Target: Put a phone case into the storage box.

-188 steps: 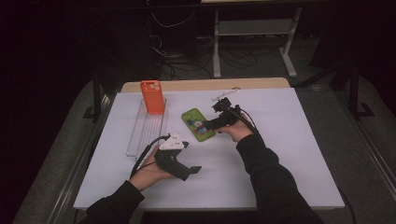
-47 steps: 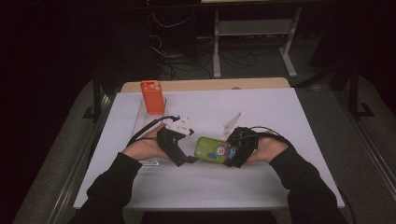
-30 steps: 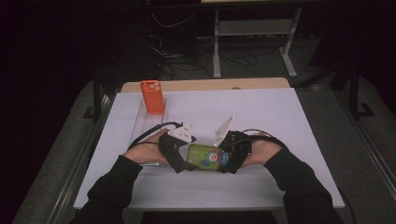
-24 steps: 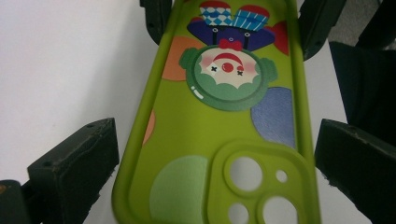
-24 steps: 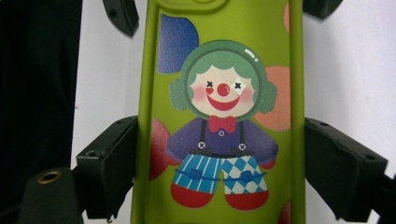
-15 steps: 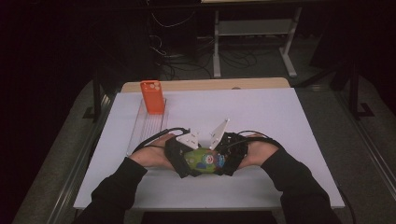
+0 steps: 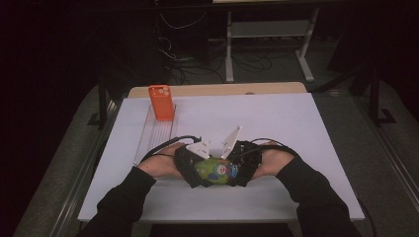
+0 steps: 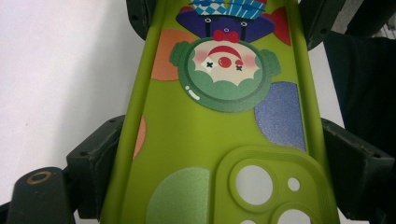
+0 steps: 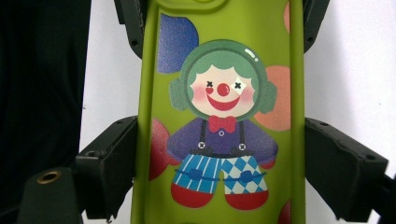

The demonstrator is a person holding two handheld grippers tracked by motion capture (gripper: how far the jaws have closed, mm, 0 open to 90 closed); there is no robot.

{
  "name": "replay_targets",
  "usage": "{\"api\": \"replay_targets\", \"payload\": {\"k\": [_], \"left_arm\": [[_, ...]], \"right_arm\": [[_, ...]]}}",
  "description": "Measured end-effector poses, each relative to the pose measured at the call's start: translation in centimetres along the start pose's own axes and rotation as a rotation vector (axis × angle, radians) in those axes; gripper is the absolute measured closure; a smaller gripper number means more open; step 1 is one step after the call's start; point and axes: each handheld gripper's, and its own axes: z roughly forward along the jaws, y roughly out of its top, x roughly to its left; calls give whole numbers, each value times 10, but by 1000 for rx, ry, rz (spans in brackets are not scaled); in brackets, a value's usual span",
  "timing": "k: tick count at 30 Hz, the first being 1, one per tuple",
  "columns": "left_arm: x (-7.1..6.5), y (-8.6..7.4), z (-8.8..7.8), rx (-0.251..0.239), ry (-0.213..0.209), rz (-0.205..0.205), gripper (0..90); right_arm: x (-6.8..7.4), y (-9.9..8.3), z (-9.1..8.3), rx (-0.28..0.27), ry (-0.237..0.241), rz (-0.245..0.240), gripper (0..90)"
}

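Observation:
A lime-green phone case (image 7: pixel 216 171) printed with a clown is held just above the white table (image 7: pixel 296 128), near its front edge, between my two grippers. My left gripper (image 7: pixel 196 170) takes the camera-hole end (image 8: pixel 261 186). Its jaws have just been closing, and both pads now press the case's long edges (image 8: pixel 116 154). My right gripper (image 7: pixel 240 170) is shut on the clown's-legs end (image 9: pixel 219 172), with one pad on each side of the case. The two grippers face each other, almost touching.
An orange phone case (image 7: pixel 162 102) stands upright at the far end of a clear ribbed tray (image 7: pixel 154 136) on the table's left side. Cables trail from both grippers. Dark floor and a desk frame (image 7: pixel 267 29) lie beyond the far edge.
Both hands have drawn together at the table's front. The left gripper came in from the left and shut its jaws on the free end of the case that the right gripper holds.

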Motion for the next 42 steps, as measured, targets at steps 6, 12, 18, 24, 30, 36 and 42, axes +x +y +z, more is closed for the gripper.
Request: {"api": "replay_targets", "payload": {"k": [6, 12, 18, 24, 30, 36, 42], "left_arm": [[-1, 1, -3, -17, 1, 8, 143], [1, 0, -8, -14, 21, 1, 146], [2, -4, -9, -24, 82, -64, 148], [4, -10, -11, -55, 158, -139, 149], [6, -12, -12, -99, 245, -214, 150], [10, -12, -14, -142, 298, -296, 149], [10, -10, -14, -137, 331, -325, 150]], "right_arm": [[1, -1, 1, -3, -12, -8, 139], [-3, -3, -2, -19, -3, 41, 86], [-8, -13, -14, -71, -26, 118, 53], [-12, -29, -26, -162, -75, 201, 38], [-11, -45, -32, -216, -147, 298, 34], [-7, -58, -29, -278, -204, 483, 35], [-3, -67, -21, -287, -280, 564, 6]]}}
